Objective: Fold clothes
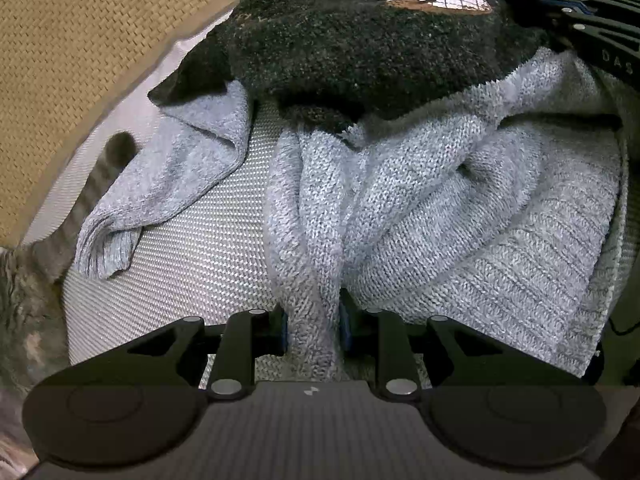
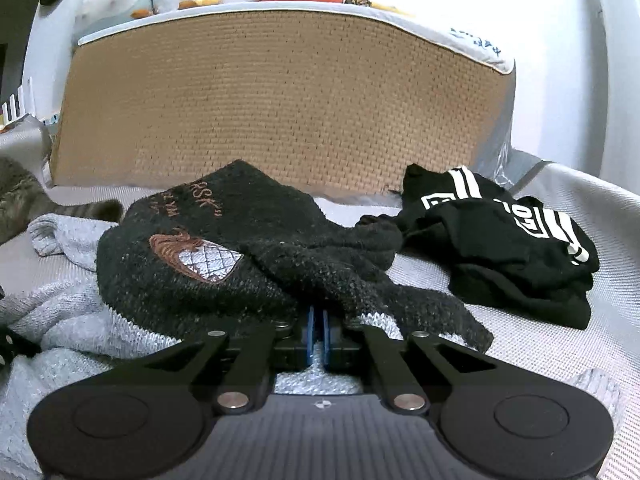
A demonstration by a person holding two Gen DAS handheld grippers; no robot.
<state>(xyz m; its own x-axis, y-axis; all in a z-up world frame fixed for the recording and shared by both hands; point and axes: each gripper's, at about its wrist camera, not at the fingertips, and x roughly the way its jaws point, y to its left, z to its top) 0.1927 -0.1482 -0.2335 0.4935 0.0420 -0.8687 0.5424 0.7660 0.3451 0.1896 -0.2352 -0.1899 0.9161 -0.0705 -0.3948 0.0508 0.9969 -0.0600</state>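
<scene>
Left gripper (image 1: 313,330) clamps a bunched fold of the grey knit sweater (image 1: 460,216), low on the white woven mattress (image 1: 192,248). Right gripper (image 2: 319,334), blue pads together, meets the dark fuzzy sweater (image 2: 224,248); a pinch can't be confirmed. Beyond: black striped garment (image 2: 512,240), upright tan mattress (image 2: 280,112).

We see a bed (image 2: 560,360) covered in pale woven fabric. On it lies a grey knit sweater (image 1: 460,220), crumpled, with a black fleece garment (image 2: 208,272) draped over its far part. Well apart to the right sits a folded black-and-white garment (image 2: 512,248). A tan woven mattress (image 2: 280,112) stands on edge at the back.
</scene>
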